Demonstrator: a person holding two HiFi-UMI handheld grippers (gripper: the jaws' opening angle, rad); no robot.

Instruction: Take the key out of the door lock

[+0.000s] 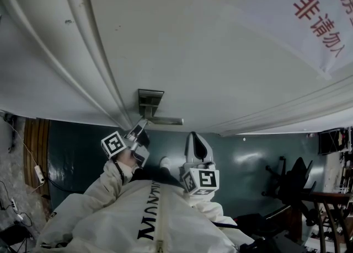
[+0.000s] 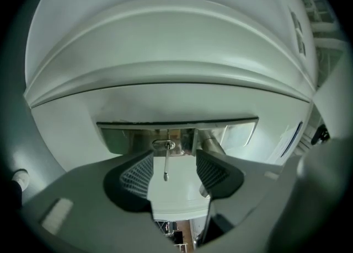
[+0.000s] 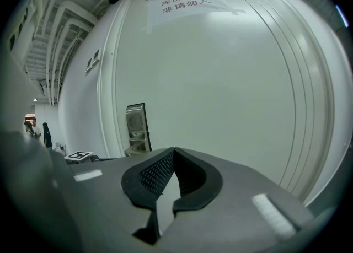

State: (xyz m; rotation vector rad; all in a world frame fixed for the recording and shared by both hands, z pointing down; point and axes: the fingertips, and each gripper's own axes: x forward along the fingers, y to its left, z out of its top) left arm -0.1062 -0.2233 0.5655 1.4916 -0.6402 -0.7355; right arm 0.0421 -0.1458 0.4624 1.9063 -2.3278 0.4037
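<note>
White door [image 1: 182, 53] panels fill almost all of the head view, with a paper notice [image 1: 309, 15] in red print far to the right of the metal lock plate [image 2: 231, 133]. The lever handle [image 1: 165, 120] sits just under this plate.

The key [image 2: 165, 163] stands in the keyhole of the lock plate and points out toward the left gripper [image 2: 174, 163]. This gripper's tongs are apart, one ribbed pad on each side of the key, and I see a small gap on both sides, so they do not hold it yet. The right gripper [image 3: 174, 155] hangs well to the right of the lock plate, its tongs pressed together on nothing.

I judge the key to be light, stiff and smooth metal, thin when seen from its edge. The best hold is probably on the part that sticks out of the plate, pads flat on its two wide faces. Then it should go straight out along the keyhole, because a tilted pull may jam it or let it slip.
</note>
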